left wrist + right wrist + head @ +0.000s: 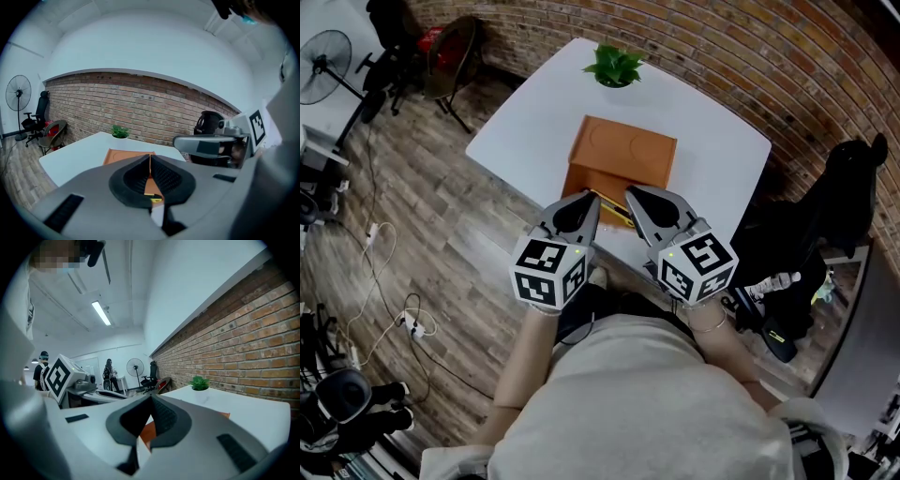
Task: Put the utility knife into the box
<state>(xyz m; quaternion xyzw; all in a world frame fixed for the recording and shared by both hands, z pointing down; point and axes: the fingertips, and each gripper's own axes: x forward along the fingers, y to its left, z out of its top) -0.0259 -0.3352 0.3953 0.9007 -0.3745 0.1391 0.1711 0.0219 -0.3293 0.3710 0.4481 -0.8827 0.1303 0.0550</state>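
Note:
An orange-brown box (623, 155) lies shut on the white table (717, 155). The yellow and black utility knife (612, 208) lies on the table at the box's near side, partly hidden by my grippers. My left gripper (592, 199) and right gripper (630, 193) hover side by side just above it, tips pointing at the box. Both are shut with nothing between the jaws. In the left gripper view a bit of the yellow knife (155, 199) and the box (125, 155) show past the closed jaws. The right gripper view shows an orange piece of the box (147, 434) below its closed jaws.
A small green plant (615, 66) in a white pot stands at the table's far edge. A black chair (830, 220) is at the table's right. A fan (323, 66), chairs and cables sit on the wooden floor at the left. A brick wall runs behind.

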